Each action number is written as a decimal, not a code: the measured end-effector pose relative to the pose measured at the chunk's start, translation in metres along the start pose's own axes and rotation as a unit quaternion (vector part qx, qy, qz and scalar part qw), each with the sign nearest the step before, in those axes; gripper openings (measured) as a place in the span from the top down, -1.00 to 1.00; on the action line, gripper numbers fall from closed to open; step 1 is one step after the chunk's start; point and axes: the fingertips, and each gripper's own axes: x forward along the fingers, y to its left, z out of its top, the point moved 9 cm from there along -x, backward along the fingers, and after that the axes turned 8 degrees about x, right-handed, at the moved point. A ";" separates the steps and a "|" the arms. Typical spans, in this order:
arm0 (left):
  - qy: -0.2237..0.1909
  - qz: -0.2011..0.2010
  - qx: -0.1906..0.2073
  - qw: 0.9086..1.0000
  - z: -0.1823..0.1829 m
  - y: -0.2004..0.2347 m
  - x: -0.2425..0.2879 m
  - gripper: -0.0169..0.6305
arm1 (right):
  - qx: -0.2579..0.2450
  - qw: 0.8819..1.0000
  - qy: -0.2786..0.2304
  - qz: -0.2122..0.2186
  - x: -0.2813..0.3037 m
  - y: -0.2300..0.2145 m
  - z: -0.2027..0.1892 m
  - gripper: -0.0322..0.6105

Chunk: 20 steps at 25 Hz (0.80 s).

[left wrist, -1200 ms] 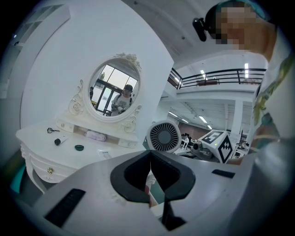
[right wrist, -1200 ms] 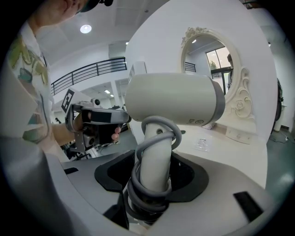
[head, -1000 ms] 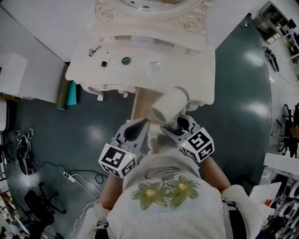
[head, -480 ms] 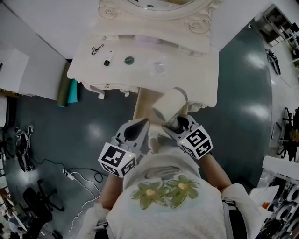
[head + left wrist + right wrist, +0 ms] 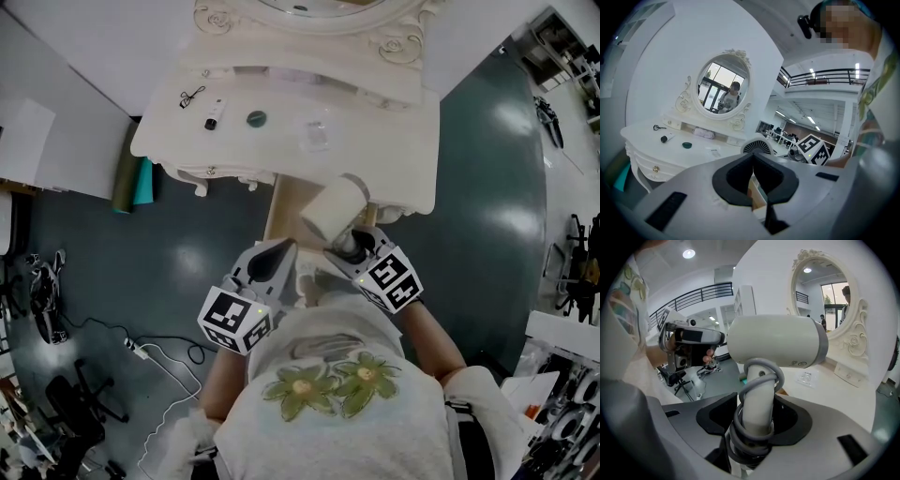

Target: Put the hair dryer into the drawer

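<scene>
Two grippers hang in front of the white dressing table (image 5: 281,150). The left gripper (image 5: 272,255) sits where it was half a second ago, jaws together on nothing. Just to its right, the drawer (image 5: 284,202) stands pulled out, showing its wooden inside. The hair dryer (image 5: 333,208) has edged slightly left and toward the table, and its barrel now hangs over the drawer's right side. The right gripper (image 5: 352,251) is clamped on its handle. Only the right gripper view shows the grey cord (image 5: 759,380) coiled round that handle. Only the left gripper view shows the dryer's rear grille and the oval mirror (image 5: 723,90).
</scene>
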 end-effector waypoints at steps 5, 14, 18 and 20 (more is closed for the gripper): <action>0.003 0.005 -0.004 1.000 -0.005 0.000 0.003 0.91 | -0.006 1.000 0.014 0.006 0.005 -0.004 -0.004 0.22; 0.006 0.016 -0.011 1.000 -0.010 0.001 0.000 0.91 | -0.015 0.999 0.034 0.016 0.016 -0.007 -0.010 0.22; 0.009 0.018 -0.012 1.000 -0.013 0.000 0.000 0.91 | -0.019 0.999 0.042 0.020 0.022 -0.008 -0.013 0.22; 0.010 0.019 -0.013 1.000 -0.014 0.000 0.000 0.91 | -0.023 0.998 0.047 0.021 0.024 -0.009 -0.014 0.22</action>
